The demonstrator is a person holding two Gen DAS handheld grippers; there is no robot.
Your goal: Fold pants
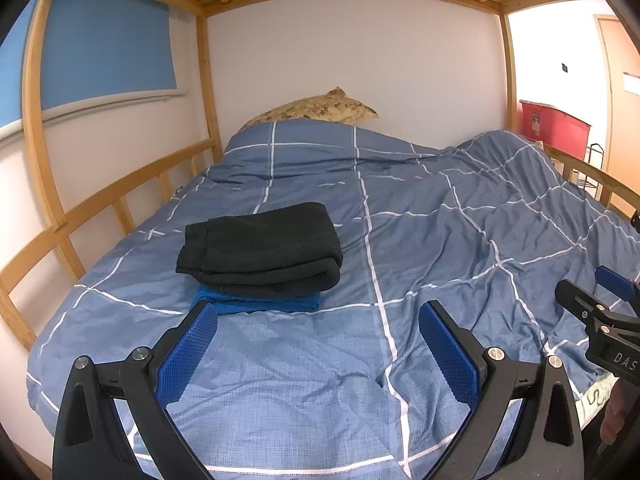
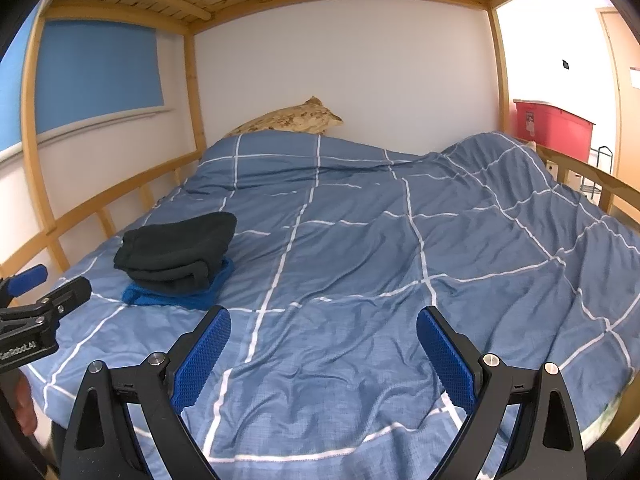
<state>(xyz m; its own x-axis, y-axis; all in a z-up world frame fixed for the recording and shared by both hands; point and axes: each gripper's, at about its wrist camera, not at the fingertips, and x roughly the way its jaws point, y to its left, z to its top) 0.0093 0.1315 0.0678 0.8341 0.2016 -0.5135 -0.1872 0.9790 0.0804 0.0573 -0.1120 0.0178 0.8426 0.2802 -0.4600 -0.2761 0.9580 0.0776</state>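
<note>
One pair of black pants [image 1: 260, 250] lies folded on one blue folded garment [image 1: 256, 303] on the bed [image 1: 440, 240], long axis running left to right. My left gripper [image 1: 318, 354] and right gripper [image 2: 324, 356] gape wide, empty.

Illumination is even and moderately bright in both views. The doorway [image 1: 568, 64] at right is overexposed to near white. Fisheye distortion bows the bed frame [image 2: 36, 128] strongly; dark vignetting occupies the corners. Focus is sharp; shadows are soft.
</note>
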